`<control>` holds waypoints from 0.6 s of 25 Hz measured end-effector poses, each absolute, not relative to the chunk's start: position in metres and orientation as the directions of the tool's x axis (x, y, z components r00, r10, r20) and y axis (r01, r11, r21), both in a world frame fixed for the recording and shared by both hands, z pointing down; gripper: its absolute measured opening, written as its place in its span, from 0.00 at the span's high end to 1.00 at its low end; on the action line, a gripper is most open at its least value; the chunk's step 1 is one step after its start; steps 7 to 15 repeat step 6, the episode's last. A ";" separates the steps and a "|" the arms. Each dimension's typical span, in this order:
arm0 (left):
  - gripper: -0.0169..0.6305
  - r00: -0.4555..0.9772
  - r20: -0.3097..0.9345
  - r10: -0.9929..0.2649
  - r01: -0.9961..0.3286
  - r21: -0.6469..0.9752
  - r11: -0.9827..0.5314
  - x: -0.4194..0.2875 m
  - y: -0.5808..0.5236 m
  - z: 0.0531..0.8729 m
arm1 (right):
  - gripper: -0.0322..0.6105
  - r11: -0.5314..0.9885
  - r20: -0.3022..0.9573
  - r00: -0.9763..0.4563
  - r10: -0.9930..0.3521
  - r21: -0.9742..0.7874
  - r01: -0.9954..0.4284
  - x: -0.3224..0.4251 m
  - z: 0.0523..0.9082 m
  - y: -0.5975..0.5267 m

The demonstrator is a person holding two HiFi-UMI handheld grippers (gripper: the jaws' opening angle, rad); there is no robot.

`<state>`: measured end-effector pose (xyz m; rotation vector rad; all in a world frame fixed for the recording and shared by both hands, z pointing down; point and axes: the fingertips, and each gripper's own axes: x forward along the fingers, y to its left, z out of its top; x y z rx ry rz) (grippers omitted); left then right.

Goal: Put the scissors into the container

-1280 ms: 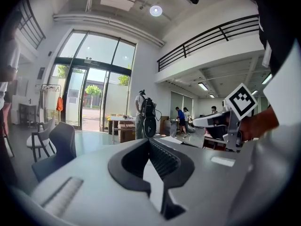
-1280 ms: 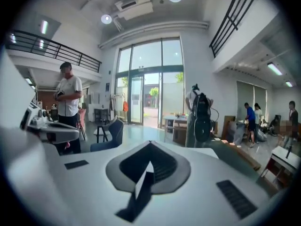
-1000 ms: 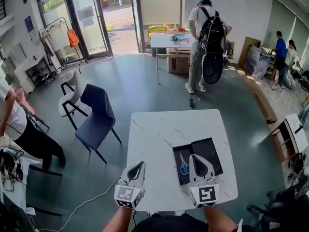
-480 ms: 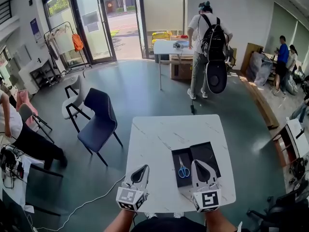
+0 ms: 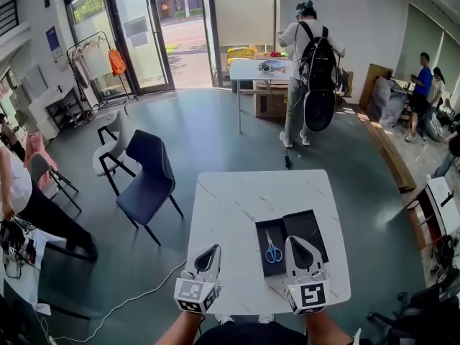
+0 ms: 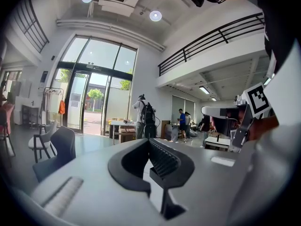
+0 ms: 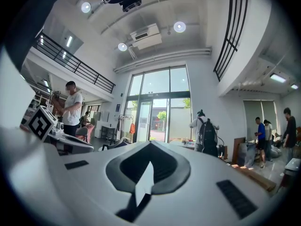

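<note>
Both sets of jaws are pressed together on nothing, left gripper [image 5: 213, 250] and right gripper [image 5: 295, 242] parked at my table [image 5: 237, 207] edge, since the scissors [image 5: 272, 249] already lie inside the black container [image 5: 310, 225], I reckon.

I'm in a big open workshop-type hall: glass entrance doors [image 5: 140, 38], mezzanine railing [image 6: 211, 44], work tables [image 5: 253, 69] + chairs [image 5: 147, 182], cardboard boxes [image 5: 267, 98], clothes rack [image 5: 83, 52], several ppl [image 5: 309, 49] busy w/ gear round the edges.

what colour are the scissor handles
Blue; the scissors show best in the head view.
</note>
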<state>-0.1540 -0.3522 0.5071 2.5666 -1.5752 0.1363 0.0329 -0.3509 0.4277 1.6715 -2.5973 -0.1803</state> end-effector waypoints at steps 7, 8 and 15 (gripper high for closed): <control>0.96 0.461 0.143 -0.876 -0.887 0.057 -0.458 -0.149 -0.348 0.507 | 0.94 0.405 -0.011 -0.409 -0.913 0.105 -0.908 0.040 0.431 -0.348; 0.96 0.461 0.143 -0.876 -0.887 0.057 -0.458 -0.149 -0.348 0.507 | 0.94 0.405 -0.011 -0.409 -0.913 0.105 -0.908 0.040 0.431 -0.348; 0.96 0.461 0.143 -0.876 -0.887 0.057 -0.458 -0.149 -0.348 0.507 | 0.94 0.405 -0.011 -0.409 -0.913 0.105 -0.908 0.040 0.431 -0.348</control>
